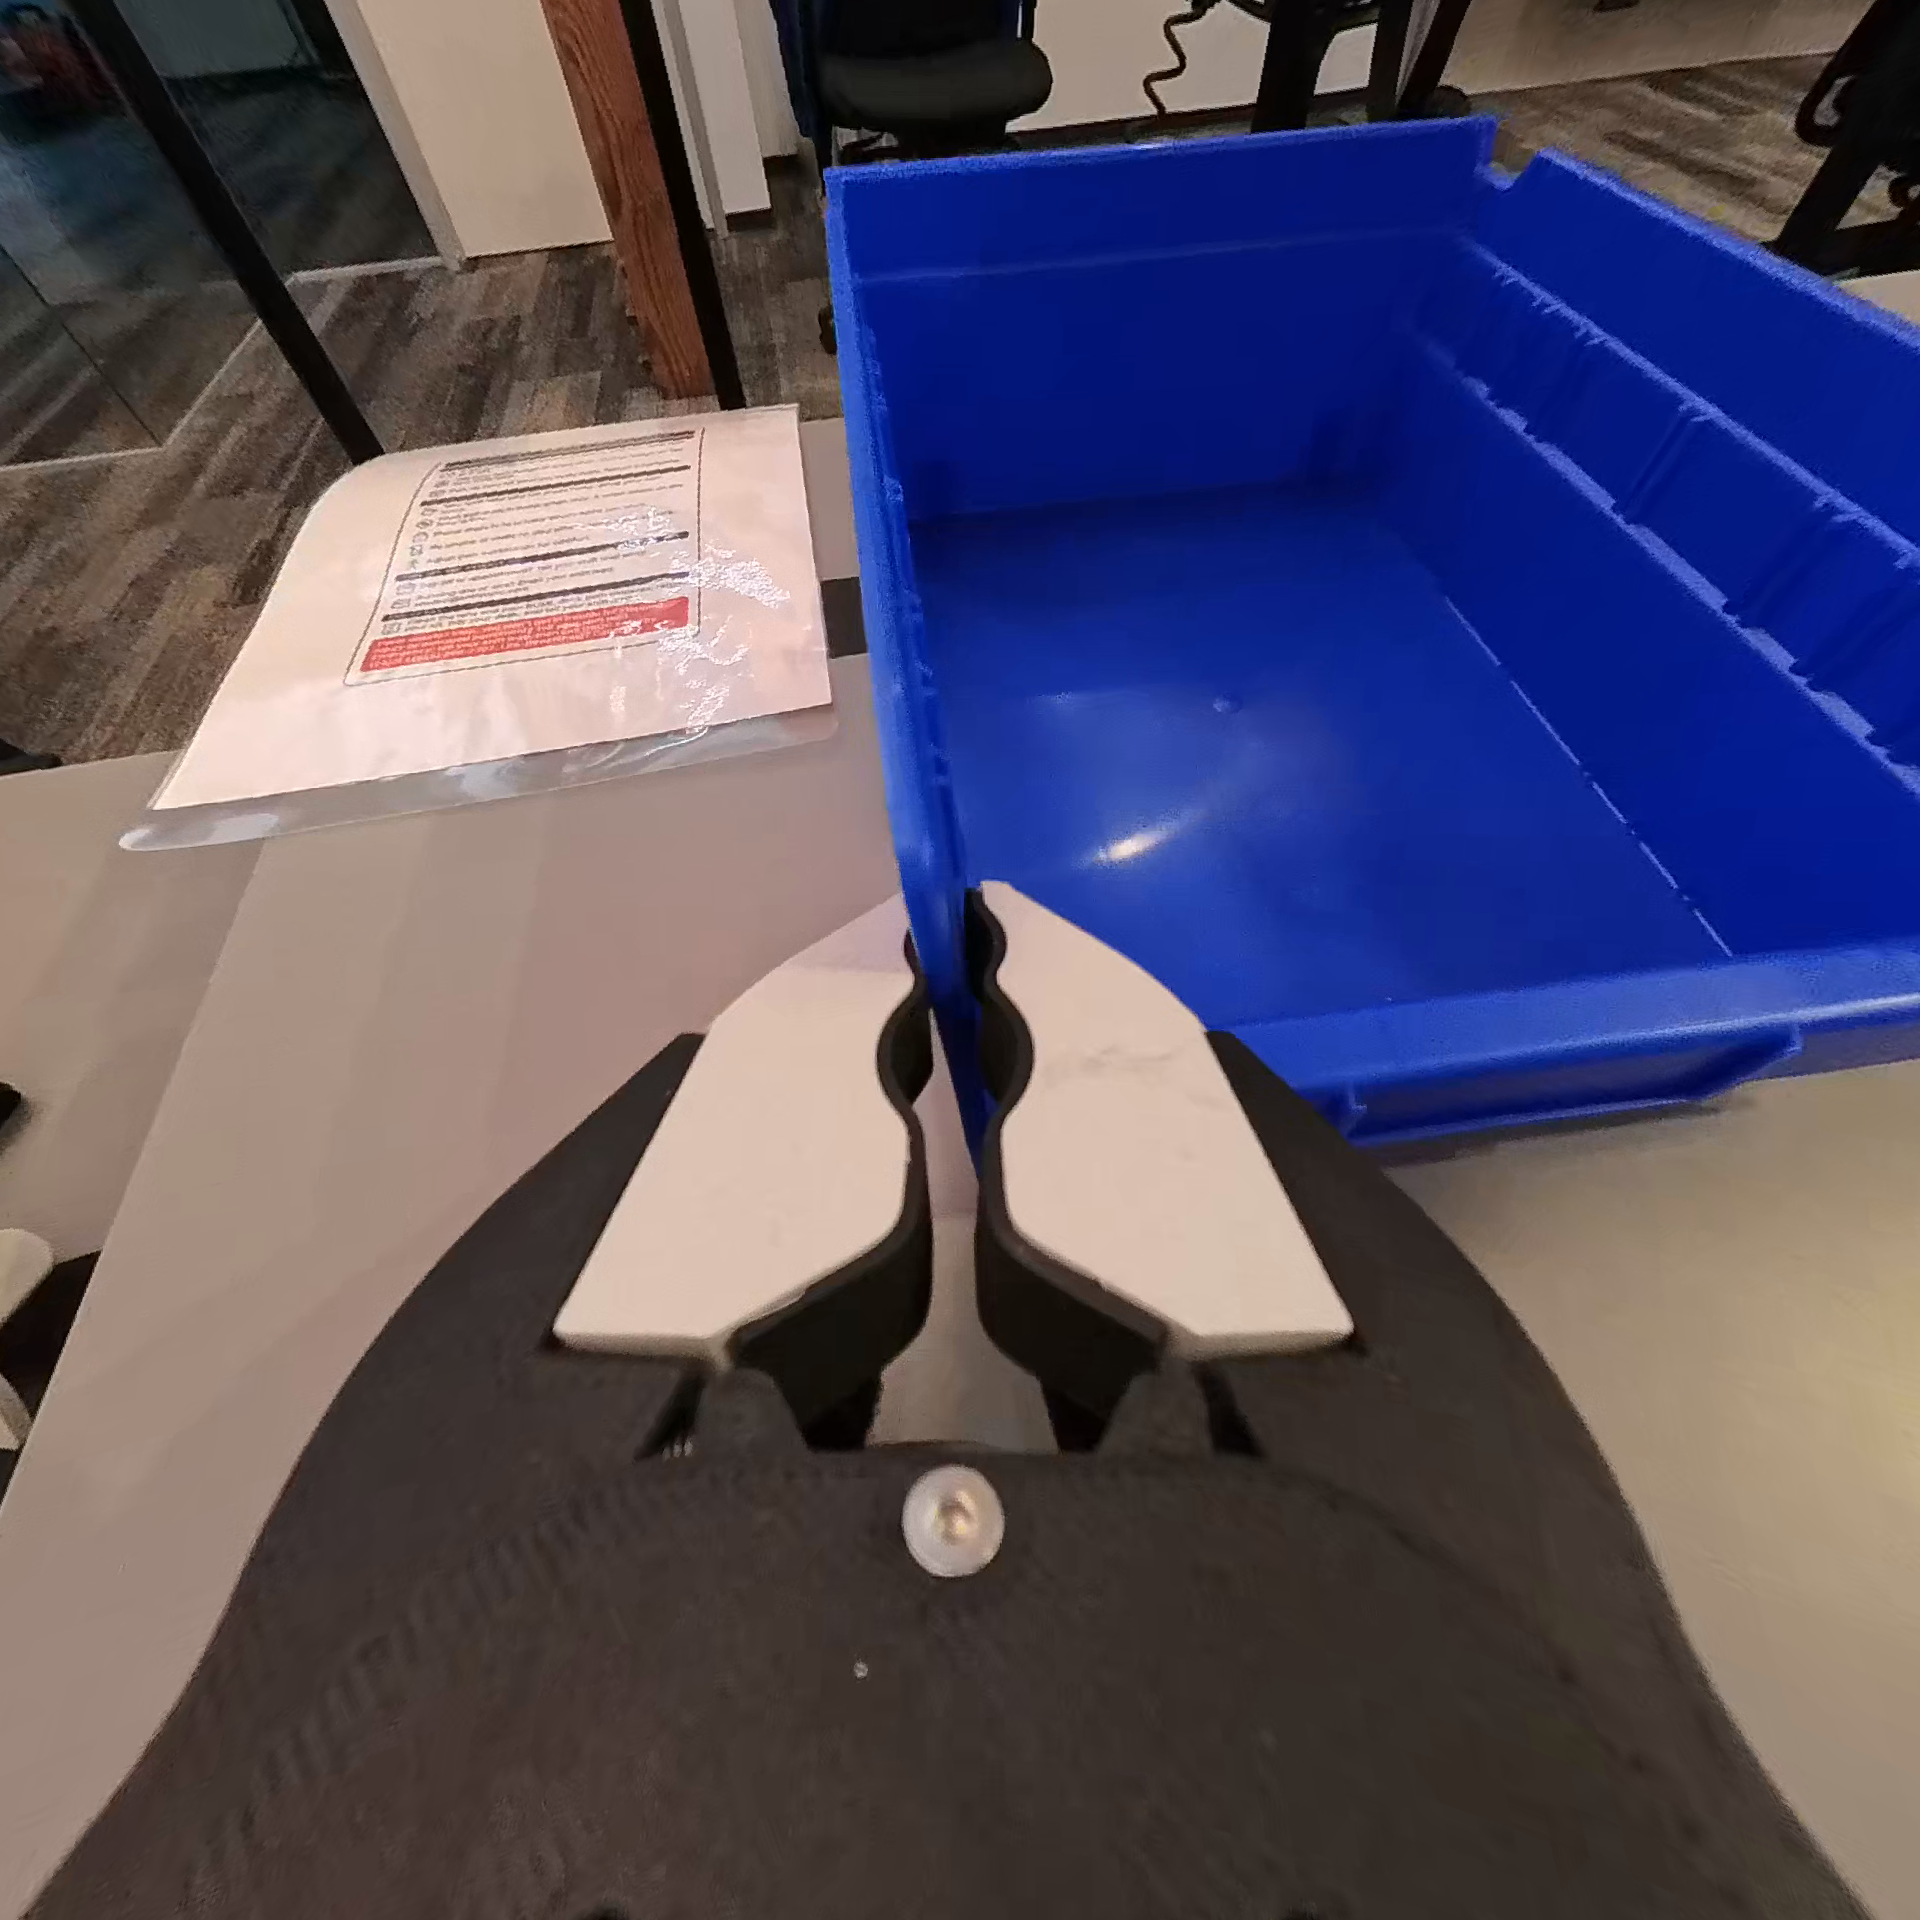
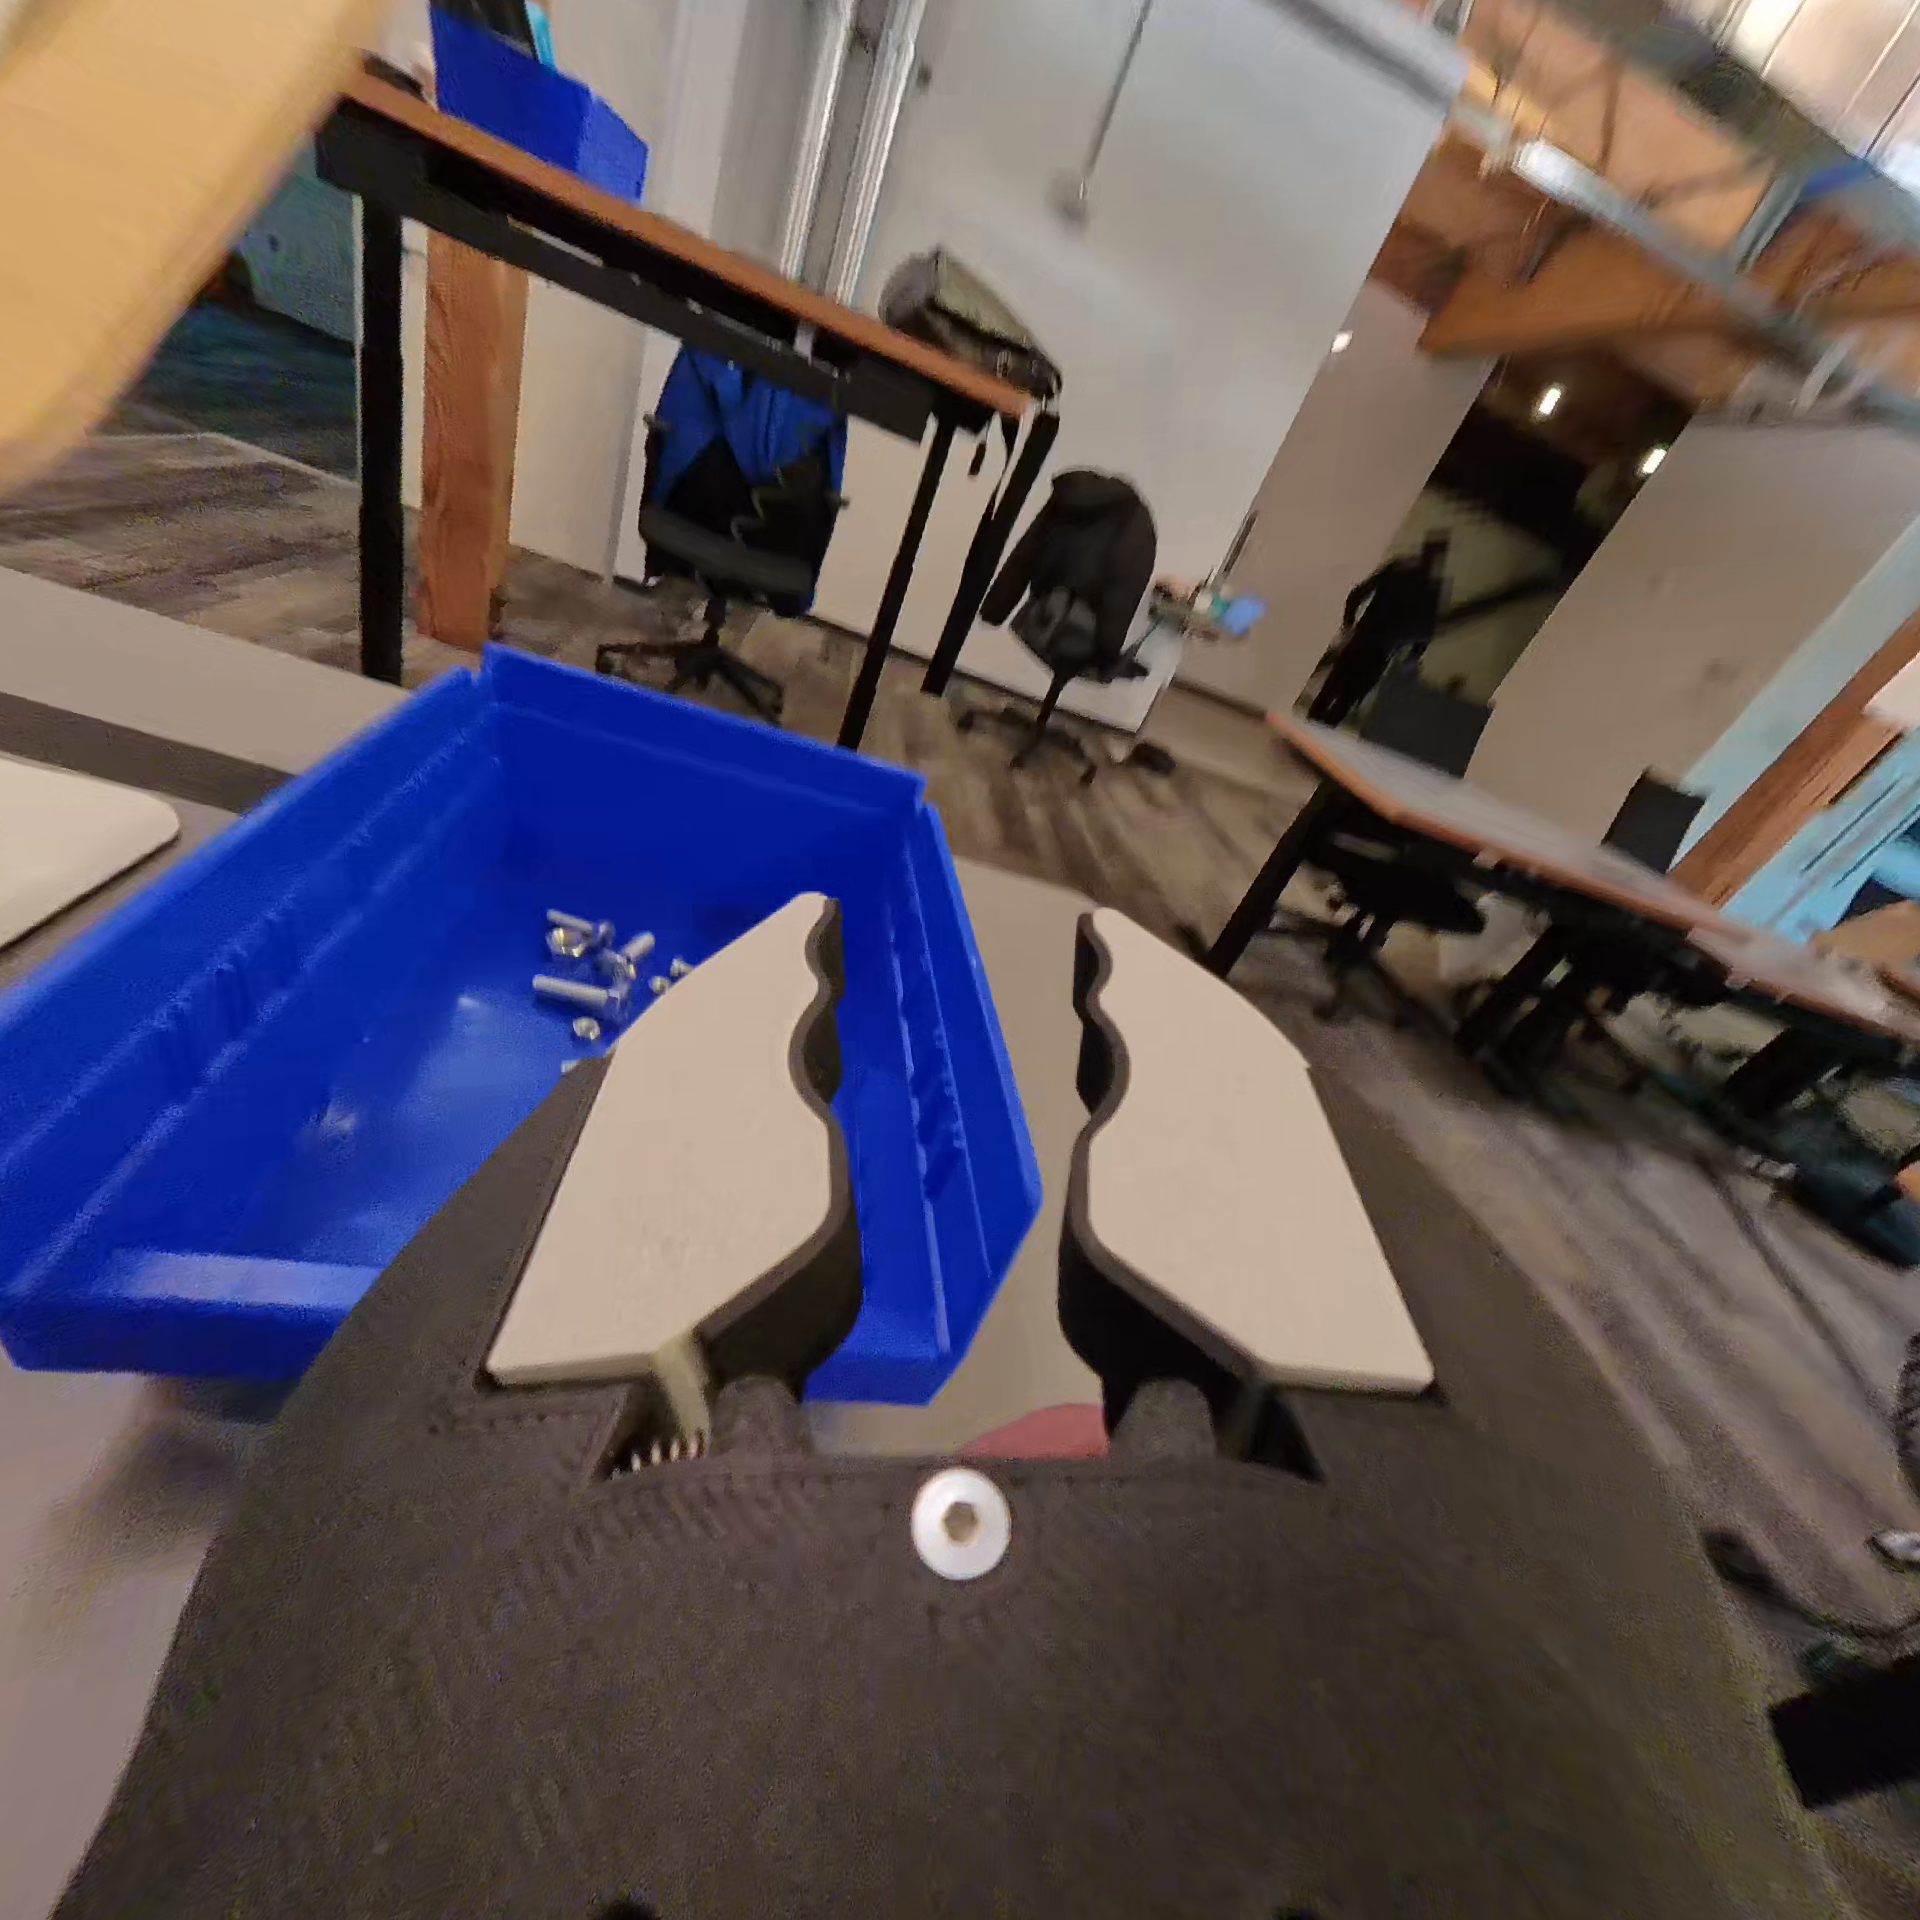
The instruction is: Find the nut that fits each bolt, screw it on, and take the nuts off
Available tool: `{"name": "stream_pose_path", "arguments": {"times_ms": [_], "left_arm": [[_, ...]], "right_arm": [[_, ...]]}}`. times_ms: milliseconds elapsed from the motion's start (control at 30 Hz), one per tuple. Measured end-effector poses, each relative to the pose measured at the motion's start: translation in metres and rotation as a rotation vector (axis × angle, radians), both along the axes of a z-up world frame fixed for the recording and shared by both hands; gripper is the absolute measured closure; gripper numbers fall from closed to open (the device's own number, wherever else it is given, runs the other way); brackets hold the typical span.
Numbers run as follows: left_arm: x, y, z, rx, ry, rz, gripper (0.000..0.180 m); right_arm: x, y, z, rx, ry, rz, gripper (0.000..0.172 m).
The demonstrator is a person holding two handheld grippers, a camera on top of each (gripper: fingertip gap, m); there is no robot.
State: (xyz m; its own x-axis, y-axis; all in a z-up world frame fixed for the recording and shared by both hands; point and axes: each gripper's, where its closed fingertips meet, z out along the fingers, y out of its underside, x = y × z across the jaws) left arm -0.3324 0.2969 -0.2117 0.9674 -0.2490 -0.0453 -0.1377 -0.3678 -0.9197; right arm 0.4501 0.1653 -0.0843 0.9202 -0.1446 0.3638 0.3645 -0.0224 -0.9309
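Note:
In the left wrist view my left gripper [image 1: 945, 914] is shut on the left wall of an empty blue bin [image 1: 1143, 364], near its front corner, with one finger outside and one inside. In the right wrist view a blue bin [image 2: 675, 748] holds several silver bolts and nuts [image 2: 592, 966] loose on its floor. My right gripper [image 2: 956, 914] is open and straddles that bin's right wall [image 2: 935, 1039]. Its left finger [image 2: 727, 1039] is inside the bin and its right finger [image 2: 1195, 1091] is outside, clear of the wall.
A second blue bin [image 1: 1766, 312] stands against the empty one's right side. A laminated printed sheet [image 1: 540, 613] lies on the grey table [image 1: 416, 1039] to the left. Office chairs [image 2: 727, 540] and desks [image 2: 1558, 862] stand beyond the table edge. Left tips to right tips: about 80 centimetres.

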Motion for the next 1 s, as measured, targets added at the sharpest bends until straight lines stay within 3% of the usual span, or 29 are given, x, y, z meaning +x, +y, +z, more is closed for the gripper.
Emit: {"name": "stream_pose_path", "arguments": {"times_ms": [200,267,500,567,733,867,1000], "left_arm": [[0.003,-0.011,0.013,0.046,0.048,-0.006,0.178],[0.005,-0.015,0.016,0.061,0.064,-0.003,0.178],[0.014,-0.024,0.023,0.072,0.08,-0.024,0.178],[0.015,-0.025,0.022,0.069,0.089,-0.025,0.178],[0.014,-0.025,0.021,0.065,0.089,-0.021,0.178],[0.015,-0.026,0.021,0.063,0.095,-0.022,0.178],[0.016,-0.028,0.023,0.068,0.103,-0.023,0.177]], "right_arm": [[0.043,0.017,-0.055,-0.214,0.124,-0.03,0.103],[0.044,0.023,-0.066,-0.24,0.145,-0.006,0.109],[0.044,0.039,-0.1,-0.346,0.229,0.041,0.107],[0.043,0.043,-0.104,-0.351,0.229,0.059,0.12],[0.05,0.049,-0.104,-0.338,0.261,0.078,0.133],[0.057,0.049,-0.104,-0.328,0.287,0.085,0.162],[0.056,0.049,-0.104,-0.341,0.313,0.125,0.168]]}}
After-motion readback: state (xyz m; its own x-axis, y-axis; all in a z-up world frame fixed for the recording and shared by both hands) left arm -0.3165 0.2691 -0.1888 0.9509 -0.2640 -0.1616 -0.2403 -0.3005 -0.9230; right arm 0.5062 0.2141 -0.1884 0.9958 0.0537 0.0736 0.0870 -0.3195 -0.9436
